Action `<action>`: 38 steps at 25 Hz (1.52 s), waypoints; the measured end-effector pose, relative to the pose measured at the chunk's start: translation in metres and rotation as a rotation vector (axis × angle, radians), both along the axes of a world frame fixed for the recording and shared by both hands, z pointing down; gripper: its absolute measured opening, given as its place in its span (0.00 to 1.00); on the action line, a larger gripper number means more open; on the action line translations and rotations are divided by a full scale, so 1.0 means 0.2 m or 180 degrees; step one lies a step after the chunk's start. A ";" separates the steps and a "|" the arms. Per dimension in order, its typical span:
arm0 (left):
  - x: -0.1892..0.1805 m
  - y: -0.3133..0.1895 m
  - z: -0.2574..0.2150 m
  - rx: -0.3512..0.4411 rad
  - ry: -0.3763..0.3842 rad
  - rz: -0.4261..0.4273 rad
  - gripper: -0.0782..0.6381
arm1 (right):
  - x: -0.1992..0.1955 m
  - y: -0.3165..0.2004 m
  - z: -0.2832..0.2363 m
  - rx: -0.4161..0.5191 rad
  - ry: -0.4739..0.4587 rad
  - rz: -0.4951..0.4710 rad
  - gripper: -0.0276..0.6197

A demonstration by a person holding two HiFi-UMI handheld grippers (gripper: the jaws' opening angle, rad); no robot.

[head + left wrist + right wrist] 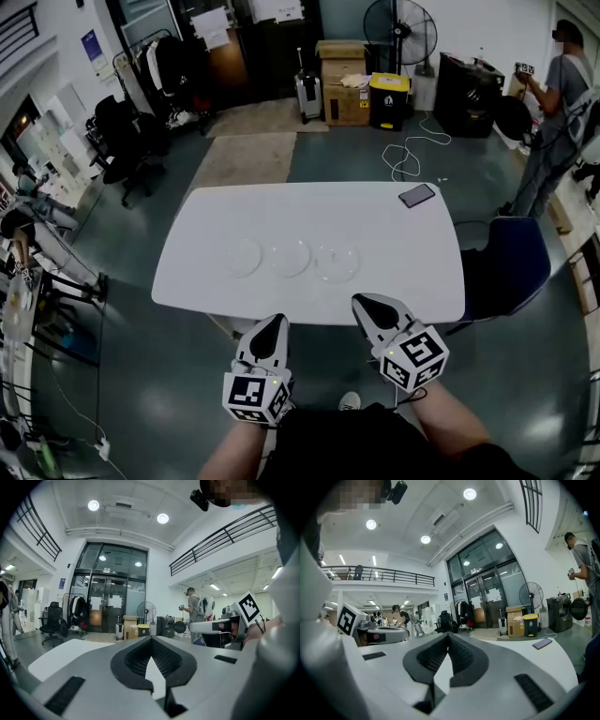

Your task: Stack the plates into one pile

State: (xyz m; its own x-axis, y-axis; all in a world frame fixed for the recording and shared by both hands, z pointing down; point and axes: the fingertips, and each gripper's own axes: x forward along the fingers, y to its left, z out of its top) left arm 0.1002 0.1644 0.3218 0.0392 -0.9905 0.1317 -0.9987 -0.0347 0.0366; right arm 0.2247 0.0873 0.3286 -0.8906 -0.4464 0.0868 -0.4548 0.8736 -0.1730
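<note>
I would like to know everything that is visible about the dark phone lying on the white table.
The phone is a thin, dark rectangle with a slight sheen. It lies flat on the white table near the far right corner, at a slant to the table's edges. Only the tabletop touches it. The three clear plates lie well apart from it, nearer the person. Nothing can be read on its surface, and whether it is face up cannot be told.

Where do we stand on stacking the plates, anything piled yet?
Done: nothing. The left plate, middle plate and right plate lie in a row on the table, none stacked. In hand: nothing. The left gripper and right gripper are shut and empty, by the table's near edge. Left: all the stacking.
</note>
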 end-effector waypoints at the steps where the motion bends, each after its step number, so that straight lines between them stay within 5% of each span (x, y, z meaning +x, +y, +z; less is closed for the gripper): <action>1: 0.00 -0.01 -0.01 0.0016 -0.0011 -0.0005 0.13 | 0.00 -0.01 0.00 0.0008 -0.0007 -0.0001 0.07; 16: -0.07 -0.17 0.01 0.0049 -0.0026 0.0067 0.13 | -0.03 -0.18 0.02 -0.0011 -0.0069 0.0167 0.08; 22: -0.15 -0.30 0.04 0.0038 -0.0020 0.0172 0.14 | -0.11 -0.28 0.01 0.0047 -0.0082 0.0226 0.30; 25: -0.22 -0.38 0.05 0.0019 -0.0033 0.0217 0.25 | -0.16 -0.34 0.02 0.0075 -0.0062 0.0293 0.33; 38: -0.58 -0.55 0.13 -0.0096 0.0017 0.0289 0.34 | -0.50 -0.53 0.06 -0.0014 0.0006 0.0464 0.35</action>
